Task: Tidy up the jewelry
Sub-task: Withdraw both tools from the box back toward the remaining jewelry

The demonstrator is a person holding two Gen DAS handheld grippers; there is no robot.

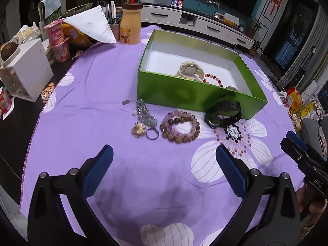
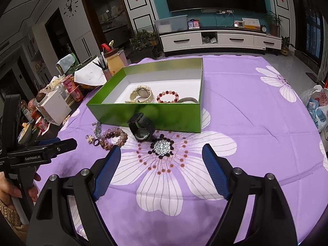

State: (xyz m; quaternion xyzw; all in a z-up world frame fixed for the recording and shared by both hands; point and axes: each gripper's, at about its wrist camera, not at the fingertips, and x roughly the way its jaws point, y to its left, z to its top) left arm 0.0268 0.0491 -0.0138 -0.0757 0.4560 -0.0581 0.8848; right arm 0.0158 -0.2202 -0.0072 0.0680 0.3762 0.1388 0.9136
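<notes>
Behind the green box [image 1: 190, 94] wall, a bangle [image 2: 187, 100] is half-hidden; both spread grippers [image 1: 164, 157] [image 2: 162, 155] carry nothing.

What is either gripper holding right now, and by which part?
Nothing. The left gripper and right gripper are both open and empty above the cloth; the black watch lies untouched beside the box.

Dim indoor light from overhead, soft grey shadows on the purple tablecloth [image 1: 123, 82] beneath the jaws, dull sheen on the green box [image 2: 143, 112] front, strong fisheye bending, black corners, centre sharp.
</notes>
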